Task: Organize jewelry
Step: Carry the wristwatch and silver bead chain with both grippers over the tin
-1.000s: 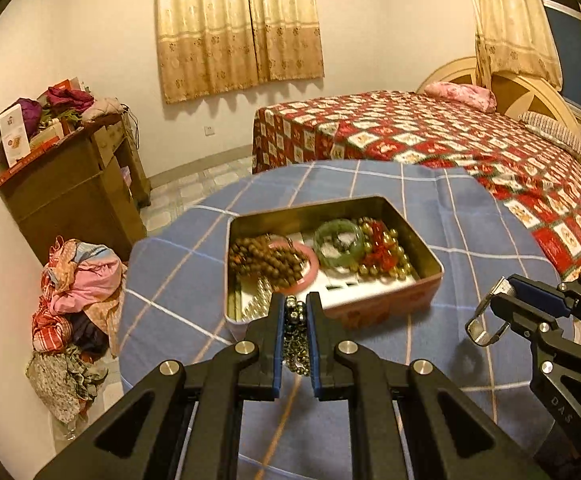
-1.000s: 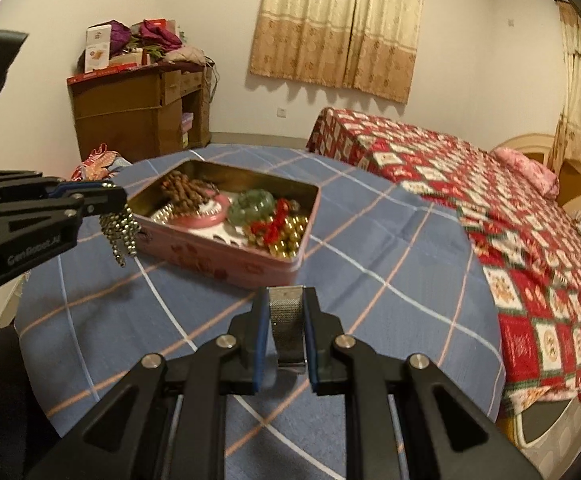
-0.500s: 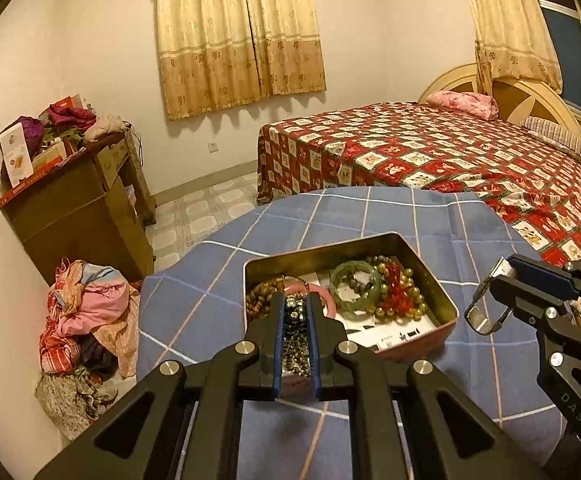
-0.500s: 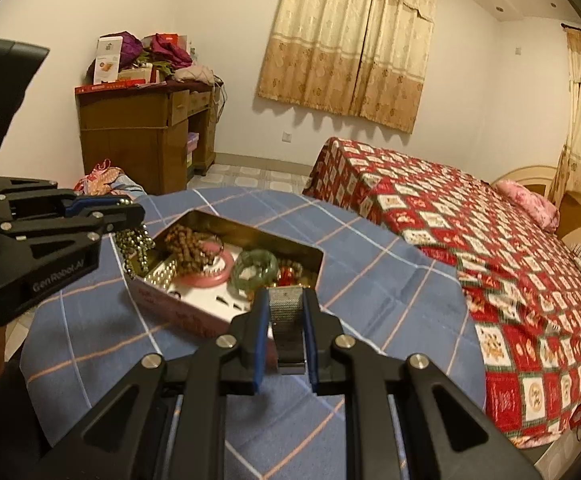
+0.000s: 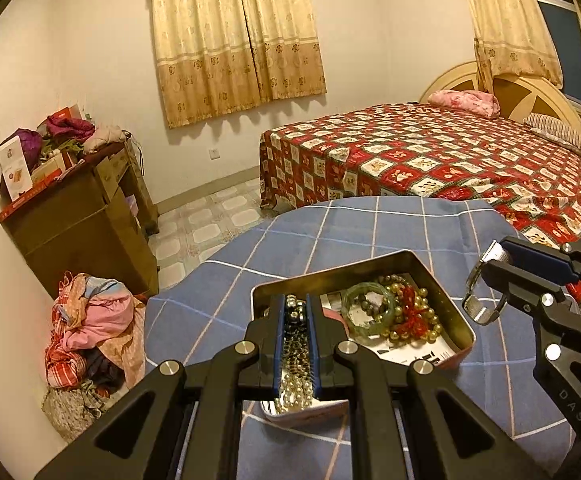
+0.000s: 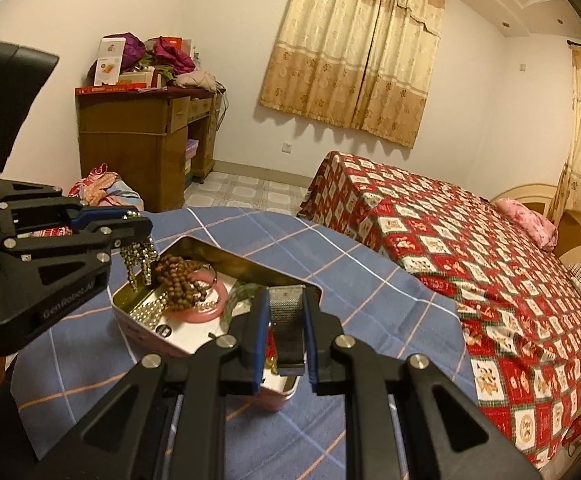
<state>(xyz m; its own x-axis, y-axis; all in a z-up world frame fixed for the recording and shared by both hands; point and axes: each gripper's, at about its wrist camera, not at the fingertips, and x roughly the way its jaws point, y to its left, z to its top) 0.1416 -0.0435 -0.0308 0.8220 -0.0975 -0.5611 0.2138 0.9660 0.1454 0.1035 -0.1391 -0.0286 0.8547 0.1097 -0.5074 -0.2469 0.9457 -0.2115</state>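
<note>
Left gripper (image 5: 294, 344) pinches a bead chain (image 6: 138, 258), dangling it over the tin (image 5: 442, 280), likely to drop in. Right gripper (image 6: 286, 340) clamps a mesh band (image 6: 286, 320) above the tin's near edge, waiting its turn.

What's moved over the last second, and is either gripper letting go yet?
Both grippers have come in over the tin. The left gripper carried its metal bead chain from in front of the tin to above its near end, strands dangling into it. The right gripper brought the mesh watch band to the tin's edge. Nothing released: both jaws stay shut. The tin and its contents have not moved.
</note>
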